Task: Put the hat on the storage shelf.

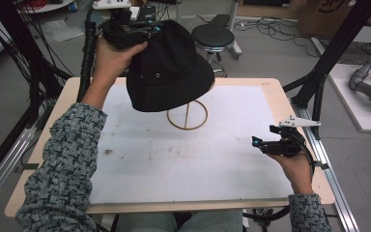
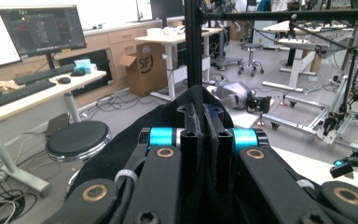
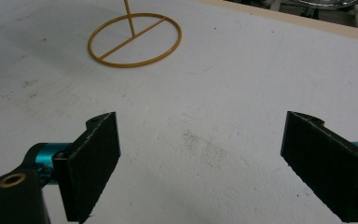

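Black cloth makes up the hat (image 1: 169,67), a soft bucket shape that looks light and floppy, so its brim is the sensible place to grip. The left gripper (image 1: 147,30) pinches the fabric, holding the hat in the air above the wire stand (image 1: 187,115) on the tabletop (image 1: 183,159). The right gripper (image 3: 200,165) hovers low with jaws spread.

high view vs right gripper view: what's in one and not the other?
High view alone: the left gripper shut on the black hat, held above the stand, and a stool behind the table. Right gripper view alone: a close look between the right gripper jaws, wide open, nothing between. Both: the stand's yellow ring base and the white tabletop.
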A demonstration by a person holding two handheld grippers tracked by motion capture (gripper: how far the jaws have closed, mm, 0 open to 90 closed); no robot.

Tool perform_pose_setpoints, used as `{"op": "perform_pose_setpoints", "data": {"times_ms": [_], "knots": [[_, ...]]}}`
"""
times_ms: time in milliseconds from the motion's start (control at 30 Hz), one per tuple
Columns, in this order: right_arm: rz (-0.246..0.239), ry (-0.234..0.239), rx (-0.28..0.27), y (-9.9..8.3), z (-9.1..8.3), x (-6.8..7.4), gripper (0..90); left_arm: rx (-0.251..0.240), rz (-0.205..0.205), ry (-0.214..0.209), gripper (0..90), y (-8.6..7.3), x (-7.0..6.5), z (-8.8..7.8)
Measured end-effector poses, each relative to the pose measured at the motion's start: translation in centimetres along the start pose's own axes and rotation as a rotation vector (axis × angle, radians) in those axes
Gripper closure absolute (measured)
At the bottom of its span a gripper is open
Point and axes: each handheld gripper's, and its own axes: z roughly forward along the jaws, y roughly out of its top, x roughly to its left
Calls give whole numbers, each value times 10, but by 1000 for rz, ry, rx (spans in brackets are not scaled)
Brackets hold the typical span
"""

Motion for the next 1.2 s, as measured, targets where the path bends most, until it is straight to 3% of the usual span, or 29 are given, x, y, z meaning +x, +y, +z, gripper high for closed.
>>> {"op": "perform_pose_setpoints", "data": {"times_ms": [467,900,1200], "knots": [[-3,2,4,-1,1,0,115,59,-22,-40,855,-27,-4,40],[-2,4,1,-2,2,0,115,138,16,-42,850,-40,-12,63],[-1,6,5,-1,3,0,115,177,12,-40,845,-47,-14,75]]}}
